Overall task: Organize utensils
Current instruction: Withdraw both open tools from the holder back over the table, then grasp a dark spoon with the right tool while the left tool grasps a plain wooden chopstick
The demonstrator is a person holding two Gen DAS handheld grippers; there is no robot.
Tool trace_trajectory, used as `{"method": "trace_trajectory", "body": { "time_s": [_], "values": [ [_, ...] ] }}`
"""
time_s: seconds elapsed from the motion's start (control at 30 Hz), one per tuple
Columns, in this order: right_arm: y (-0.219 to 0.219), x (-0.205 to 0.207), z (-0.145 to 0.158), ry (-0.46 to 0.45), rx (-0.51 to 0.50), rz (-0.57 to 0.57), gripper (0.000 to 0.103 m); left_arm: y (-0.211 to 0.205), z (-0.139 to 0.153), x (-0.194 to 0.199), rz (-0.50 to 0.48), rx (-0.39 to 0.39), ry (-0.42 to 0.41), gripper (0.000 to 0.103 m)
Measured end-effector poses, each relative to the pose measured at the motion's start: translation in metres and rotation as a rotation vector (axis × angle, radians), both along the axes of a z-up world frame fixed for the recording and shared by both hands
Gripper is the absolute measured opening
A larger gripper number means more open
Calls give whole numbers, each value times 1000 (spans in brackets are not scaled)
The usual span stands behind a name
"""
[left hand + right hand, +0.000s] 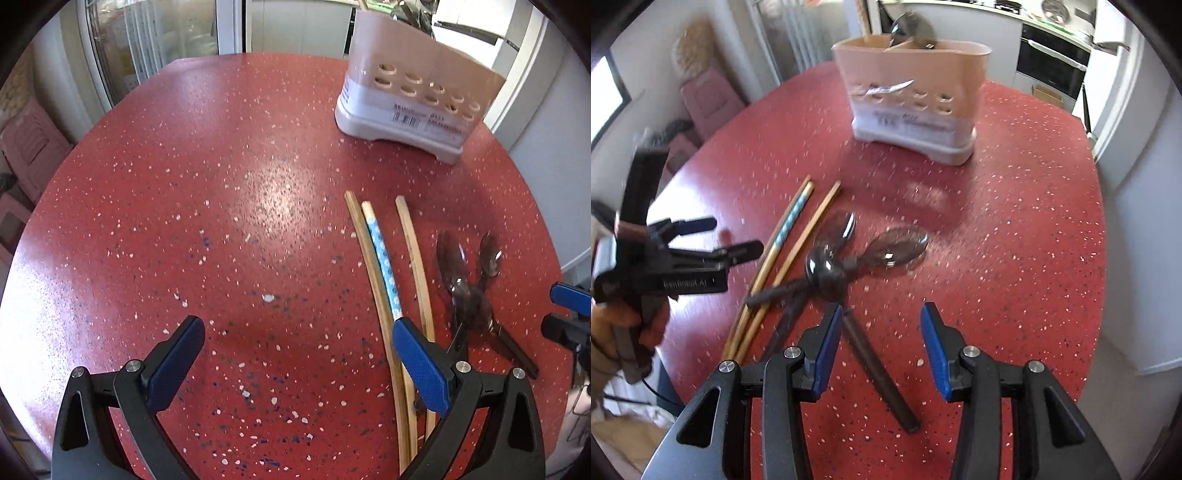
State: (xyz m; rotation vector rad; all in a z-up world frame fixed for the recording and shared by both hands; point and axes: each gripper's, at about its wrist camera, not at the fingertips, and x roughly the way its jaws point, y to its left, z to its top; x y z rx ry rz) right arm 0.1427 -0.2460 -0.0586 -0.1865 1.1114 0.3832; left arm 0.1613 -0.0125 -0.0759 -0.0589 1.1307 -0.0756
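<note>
Red speckled table (221,184), chopsticks (413,251), spoons (465,273), caddy (417,96)

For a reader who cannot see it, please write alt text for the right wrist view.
The right gripper, open and empty, hovers above crossed dark-handled spoons and three chopsticks on a red speckled table. A beige utensil holder stands behind them; the left gripper is at the left.

Bright daylight glares off the red table (273,192); fisheye edges bend and darken, right view motion-blurred
</note>
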Motion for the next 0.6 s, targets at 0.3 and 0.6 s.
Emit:
{"method": "trace_trajectory", "body": {
  "time_s": [0.3,0.6],
  "values": [
    [8,-10,-11,8,-13,12,48,-2,-2,-5,-28,1,13,103],
    [16,-14,-18,0,-60,33,48,0,-1,-4,-29,18,-1,103]
  ]
}}
